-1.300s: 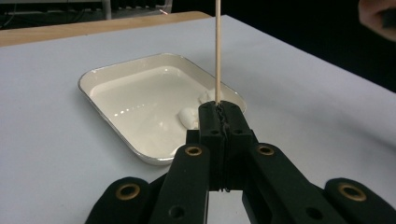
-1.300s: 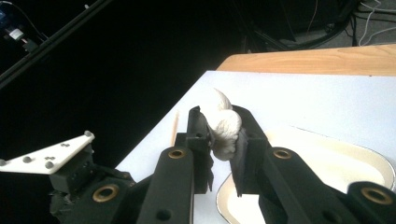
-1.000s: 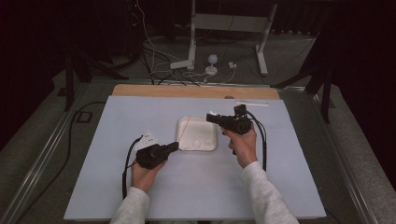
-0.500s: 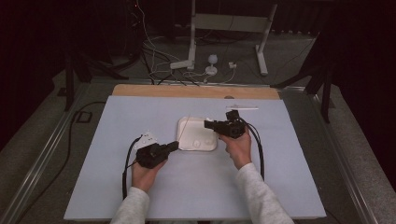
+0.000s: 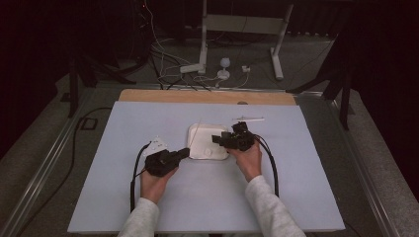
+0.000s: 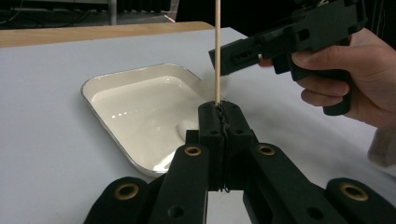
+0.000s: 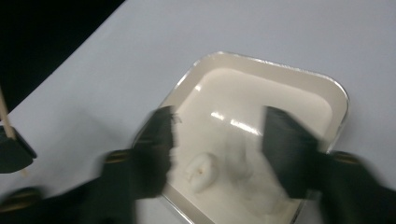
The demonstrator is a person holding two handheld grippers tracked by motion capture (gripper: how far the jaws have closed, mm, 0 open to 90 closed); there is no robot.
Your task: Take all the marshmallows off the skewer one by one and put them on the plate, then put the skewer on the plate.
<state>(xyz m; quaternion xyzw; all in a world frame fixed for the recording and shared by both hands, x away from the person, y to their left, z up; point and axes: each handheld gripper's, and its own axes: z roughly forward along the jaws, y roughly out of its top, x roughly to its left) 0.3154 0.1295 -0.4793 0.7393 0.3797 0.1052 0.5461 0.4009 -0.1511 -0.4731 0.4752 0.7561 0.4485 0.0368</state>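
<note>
A shallow white tray (image 5: 199, 131) lies mid-table on the pale mat. My left gripper (image 5: 184, 152) rests at its near left corner, shut on a thin wooden skewer (image 6: 217, 46) that stands upright from the jaws (image 6: 221, 114). My right gripper (image 5: 218, 139) hovers over the tray's right side. In the right gripper view it (image 7: 217, 144) is blurred and open, its jaws just having been opening. A small white lump (image 7: 203, 169) lies on the tray floor (image 7: 275, 88) below the gap, untouched. The right gripper (image 6: 236, 56) points at the skewer from the right.
A thin white stick (image 5: 248, 119) lies on the mat behind the tray. A wooden board edge (image 5: 207, 96) borders the far side of the mat. Cables and stand legs (image 5: 203, 44) sit on the floor beyond.
My right gripper has come down and leftward over the tray's right side. The left gripper and its skewer have stayed put.
</note>
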